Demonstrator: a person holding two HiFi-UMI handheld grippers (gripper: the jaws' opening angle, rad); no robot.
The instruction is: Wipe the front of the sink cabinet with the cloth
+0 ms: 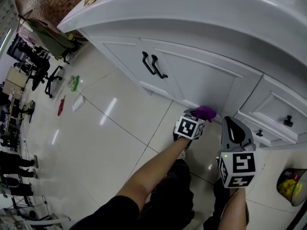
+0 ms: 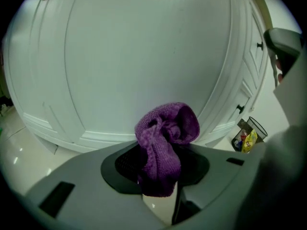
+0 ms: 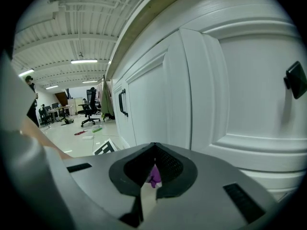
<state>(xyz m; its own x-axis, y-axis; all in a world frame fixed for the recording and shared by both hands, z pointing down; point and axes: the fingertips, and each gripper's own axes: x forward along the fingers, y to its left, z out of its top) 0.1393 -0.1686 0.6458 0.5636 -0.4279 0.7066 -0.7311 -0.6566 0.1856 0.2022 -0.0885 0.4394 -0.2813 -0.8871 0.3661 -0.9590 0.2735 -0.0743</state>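
Left gripper view: left hand-held gripper point(image 2: 160, 163) is pinching the bunched purple cloth point(image 2: 165, 135) near the cabinet door point(image 2: 144, 56). Right hand-held gripper point(image 3: 154, 153) is hanging closed, empty. Pressing hard is likely risking the cloth slipping free.

Head view steeply down; 2 gripper views close, facing shared cabinet point(image 1: 201, 75).

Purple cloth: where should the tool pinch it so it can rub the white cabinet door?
Pinch the purple knitted cloth by its bunched lower end, coming from the side away from the white cabinet door, as the left tool does. Its soft folded wad then sticks out past the jaws toward the door.
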